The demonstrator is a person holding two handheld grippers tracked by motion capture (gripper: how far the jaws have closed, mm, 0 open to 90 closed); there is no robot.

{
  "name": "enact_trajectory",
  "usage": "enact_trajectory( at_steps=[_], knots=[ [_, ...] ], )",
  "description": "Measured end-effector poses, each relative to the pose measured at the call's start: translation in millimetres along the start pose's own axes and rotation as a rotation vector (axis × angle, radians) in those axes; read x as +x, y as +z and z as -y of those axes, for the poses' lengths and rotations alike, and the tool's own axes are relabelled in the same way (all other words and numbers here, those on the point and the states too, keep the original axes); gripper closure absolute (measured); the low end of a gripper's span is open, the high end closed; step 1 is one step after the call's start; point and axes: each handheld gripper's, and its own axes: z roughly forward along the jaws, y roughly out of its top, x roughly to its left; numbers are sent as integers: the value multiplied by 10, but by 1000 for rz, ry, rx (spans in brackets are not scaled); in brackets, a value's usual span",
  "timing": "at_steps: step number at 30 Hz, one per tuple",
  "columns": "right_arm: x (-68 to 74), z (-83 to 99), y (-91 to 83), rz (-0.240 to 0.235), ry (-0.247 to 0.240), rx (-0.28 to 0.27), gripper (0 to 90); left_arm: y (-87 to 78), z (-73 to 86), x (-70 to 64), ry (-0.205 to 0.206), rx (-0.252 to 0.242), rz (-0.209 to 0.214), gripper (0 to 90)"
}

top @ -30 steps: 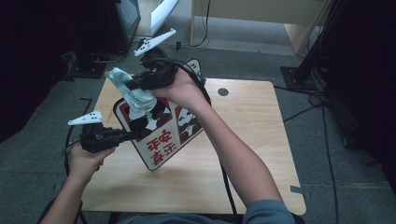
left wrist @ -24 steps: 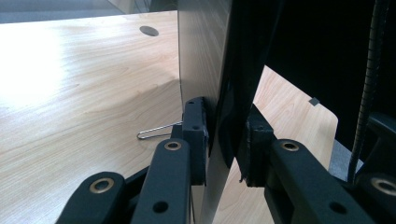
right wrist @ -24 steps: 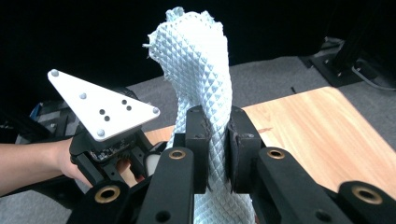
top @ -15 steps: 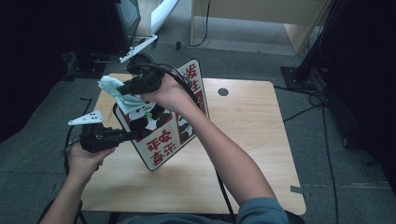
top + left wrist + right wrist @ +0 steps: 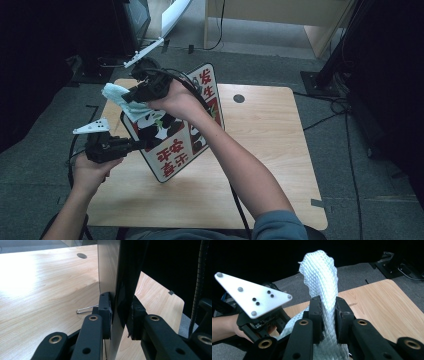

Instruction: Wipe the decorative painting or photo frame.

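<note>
Left gripper [image 5: 142, 144]: jaws closed narrow on the lower-left edge of the sign board [image 5: 175, 125], one pad on each face; in the left gripper view the board's edge [image 5: 112, 290] runs straight up between the pads, clamped firm. Board is held tilted, standing on its lower edge over the left half of the wooden table [image 5: 270, 150], printed face with pandas and red characters toward the camera. A thin wire clip [image 5: 86, 309] lies on the table surface just behind the left jaw. Right gripper [image 5: 131, 97]: jaws pinched on the pale blue-white cloth [image 5: 117, 97], gap just the thickness of the fabric; the right gripper view shows the waffle-textured cloth [image 5: 322, 285] pulled up between the pads and flopping over above them. Cloth sits against the board's upper-left corner, at the top edge. Left gripper's grey plate [image 5: 252, 297] is visible beyond it, near. Versus 0.5 s ago: right hand [image 5: 175, 100] and cloth have moved slightly up and outward along the top-left edge of the board; board is tipped a bit more upright, more of the top characters exposed. Left gripper grip point unchanged, same spot over the table.
</note>
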Motion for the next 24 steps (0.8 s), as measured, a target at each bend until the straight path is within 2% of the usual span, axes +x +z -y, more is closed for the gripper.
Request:
enact_trajectory(
  at_steps=[13,17,24],
  knots=[
    [-42,45,-13,-4,-8,-26,800,1,-8,-16,-4,5,-10,781],
    [-73,72,-37,8,-10,-36,800,2,-8,-20,-3,6,-8,781],
    [-128,101,-80,18,13,-39,800,3,-8,-20,1,9,-9,782]
  ],
)
